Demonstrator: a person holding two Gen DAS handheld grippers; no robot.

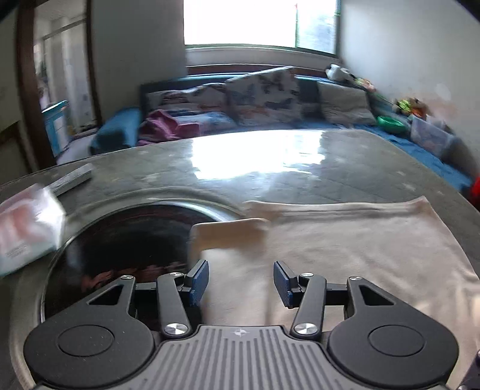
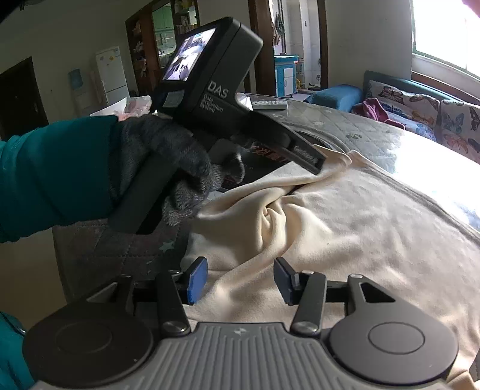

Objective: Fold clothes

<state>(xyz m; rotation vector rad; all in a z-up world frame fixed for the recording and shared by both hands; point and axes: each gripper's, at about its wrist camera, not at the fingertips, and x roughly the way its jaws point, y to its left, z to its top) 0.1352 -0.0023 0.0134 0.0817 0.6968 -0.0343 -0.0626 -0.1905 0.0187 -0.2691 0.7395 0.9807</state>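
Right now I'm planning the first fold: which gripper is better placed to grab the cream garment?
Left, probably: the left gripper sits open at the cream garment edge, by a turned-up flap. The right gripper hovers open over mid-cloth.

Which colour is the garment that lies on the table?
The garment is cream, a plain off-white with no print visible; the right wrist view shows it best.

1. the left wrist camera sits low behind its open blue-padded gripper (image 1: 241,282), close over the cream fabric garment (image 1: 345,240), facing the bright window (image 1: 258,22).
2. the right wrist camera looks across the same garment (image 2: 345,216) from the other side, near the left device in a grey knitted glove (image 2: 168,156).
3. both share the quilted grey table (image 1: 330,174) and butterfly-print cushions (image 1: 261,90).
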